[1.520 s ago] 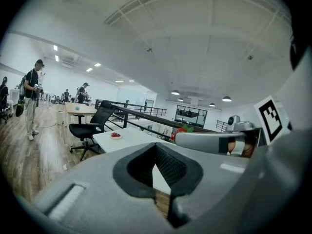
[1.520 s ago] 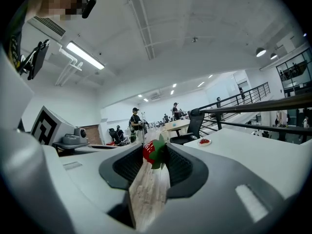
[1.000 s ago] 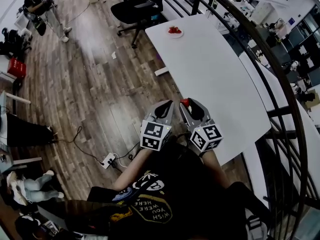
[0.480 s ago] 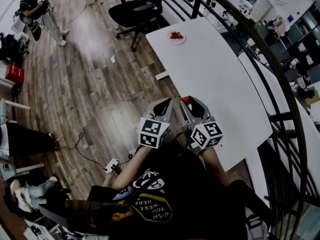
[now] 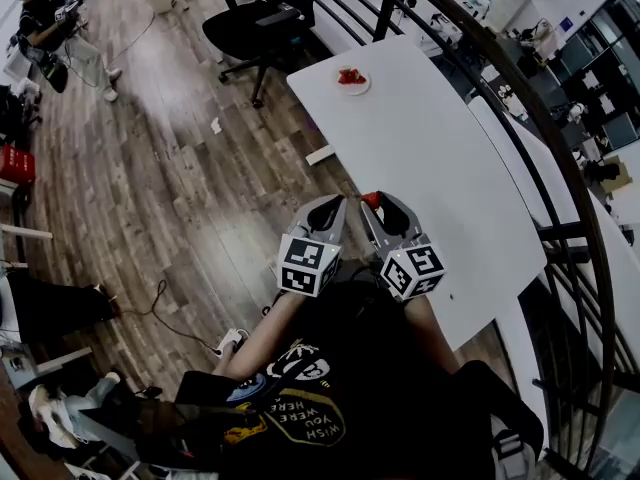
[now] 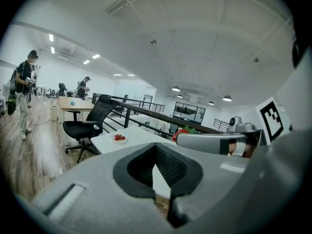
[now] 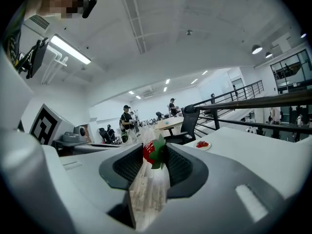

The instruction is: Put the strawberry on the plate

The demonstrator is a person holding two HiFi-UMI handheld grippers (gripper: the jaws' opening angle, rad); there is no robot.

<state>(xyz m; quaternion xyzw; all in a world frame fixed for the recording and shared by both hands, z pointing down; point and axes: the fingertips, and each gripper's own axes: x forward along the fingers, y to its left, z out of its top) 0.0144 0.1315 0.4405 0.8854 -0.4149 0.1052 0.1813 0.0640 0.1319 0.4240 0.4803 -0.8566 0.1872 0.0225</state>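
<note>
I hold the grey left tongs [image 5: 328, 208] and grey right tongs [image 5: 376, 206] side by side, close together, tips pointing slightly down. The left forearm [image 5: 265, 333] angles inward. The left jaws meet at the tips, empty. The right jaws clamp a red strawberry with green leaves [image 7: 151, 152].

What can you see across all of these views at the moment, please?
strawberry: one, red with green leaves, between the jaws of the right gripper
plate: one, white, far end of the table
other strawberries: a few, red, on the plate
table: one, white, ahead of the person
office chair: one, black, beyond the table
power strip: one, white, on the wooden floor
railing: one, black, right of the table
right gripper: grey, closed on the strawberry
left gripper: grey, jaws together, empty
</note>
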